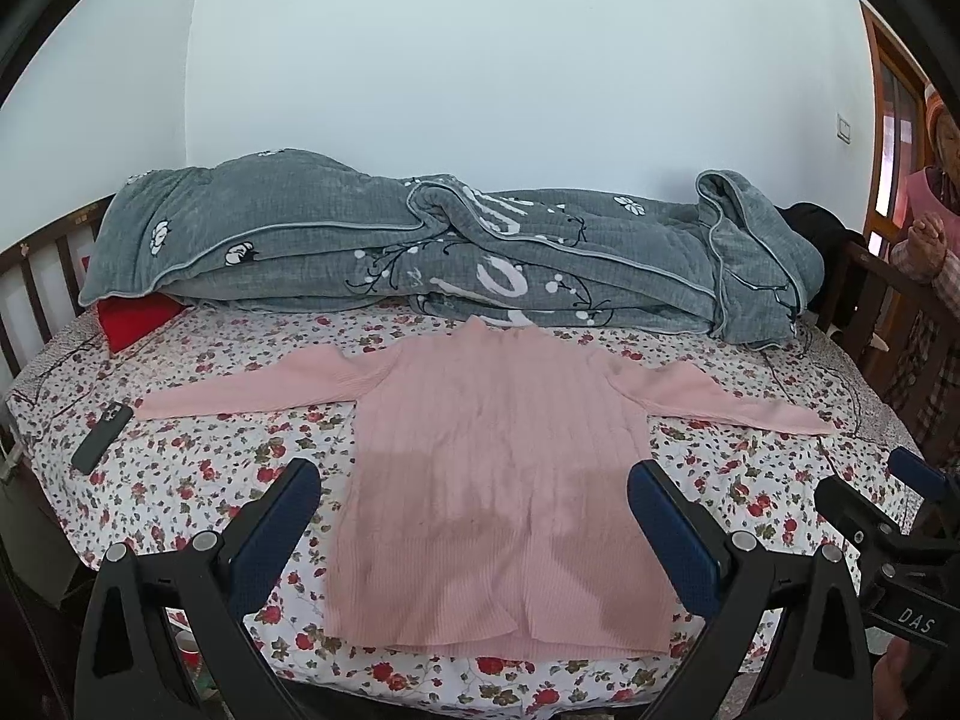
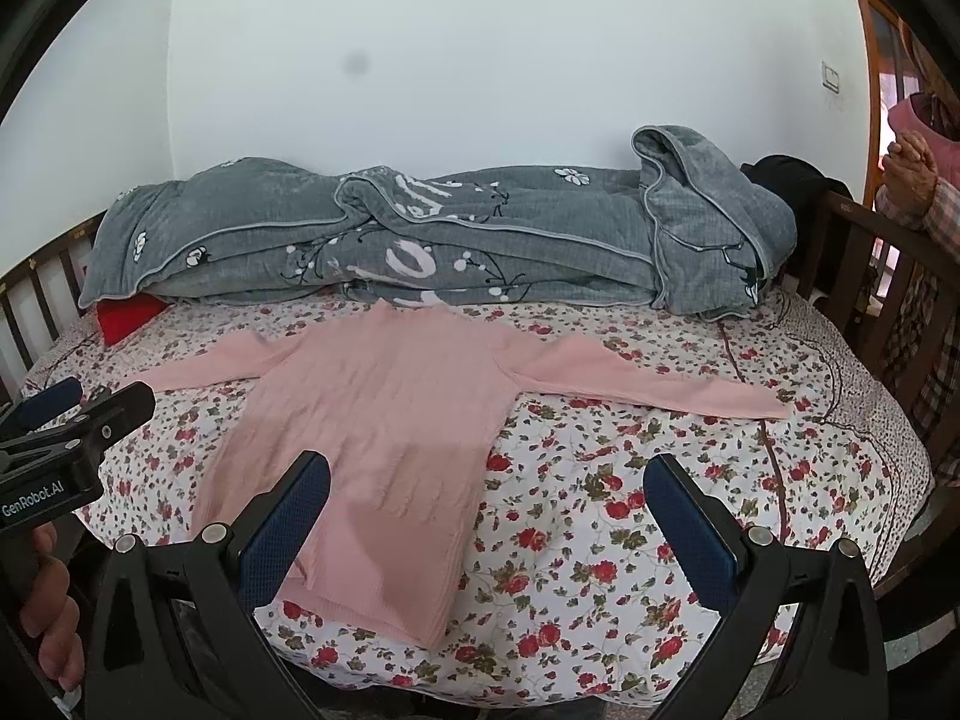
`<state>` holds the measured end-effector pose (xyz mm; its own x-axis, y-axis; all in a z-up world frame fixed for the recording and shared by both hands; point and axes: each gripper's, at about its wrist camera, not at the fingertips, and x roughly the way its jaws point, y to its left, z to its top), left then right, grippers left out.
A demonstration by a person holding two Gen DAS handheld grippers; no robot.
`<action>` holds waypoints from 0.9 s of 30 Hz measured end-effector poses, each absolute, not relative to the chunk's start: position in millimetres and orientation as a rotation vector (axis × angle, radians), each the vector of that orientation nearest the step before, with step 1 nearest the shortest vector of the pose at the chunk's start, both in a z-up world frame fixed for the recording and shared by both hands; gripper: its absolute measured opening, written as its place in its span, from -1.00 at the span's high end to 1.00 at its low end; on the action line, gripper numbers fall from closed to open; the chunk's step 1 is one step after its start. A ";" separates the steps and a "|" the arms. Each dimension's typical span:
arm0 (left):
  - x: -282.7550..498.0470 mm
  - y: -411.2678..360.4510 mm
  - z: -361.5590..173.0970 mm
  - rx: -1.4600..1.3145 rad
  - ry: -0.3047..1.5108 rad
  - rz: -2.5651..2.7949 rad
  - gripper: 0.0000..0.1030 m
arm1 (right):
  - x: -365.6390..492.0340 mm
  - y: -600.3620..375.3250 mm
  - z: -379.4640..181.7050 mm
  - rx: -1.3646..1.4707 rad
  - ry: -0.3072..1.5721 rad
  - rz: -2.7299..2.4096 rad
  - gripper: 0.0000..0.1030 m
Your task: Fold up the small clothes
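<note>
A pink ribbed sweater (image 1: 498,480) lies flat on the floral bed sheet (image 1: 180,456), front up, both sleeves spread out to the sides, collar toward the quilt. It also shows in the right wrist view (image 2: 372,438). My left gripper (image 1: 474,480) is open and empty, held above the sweater's lower body, short of the near hem. My right gripper (image 2: 486,480) is open and empty, above the sheet just right of the sweater's lower right side. The right gripper also shows at the right edge of the left wrist view (image 1: 888,510).
A folded grey quilt (image 1: 450,252) lies along the back of the bed. A red item (image 1: 135,318) sticks out under its left end. A dark phone (image 1: 102,437) lies on the sheet at left. A person (image 1: 930,252) stands by the wooden bed rail (image 2: 870,252) at right.
</note>
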<state>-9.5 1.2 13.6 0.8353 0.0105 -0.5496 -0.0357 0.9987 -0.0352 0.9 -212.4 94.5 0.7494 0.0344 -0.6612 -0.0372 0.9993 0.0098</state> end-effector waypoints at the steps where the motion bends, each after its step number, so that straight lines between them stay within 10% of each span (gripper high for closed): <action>1: -9.6 1.3 13.9 -0.045 0.581 0.025 -1.00 | 1.0 -212.2 94.8 -0.005 0.722 0.040 -0.99; 27: -10.0 -1.6 15.8 -0.051 0.582 0.014 -1.00 | -2.6 -212.2 96.3 0.003 0.720 0.038 -0.99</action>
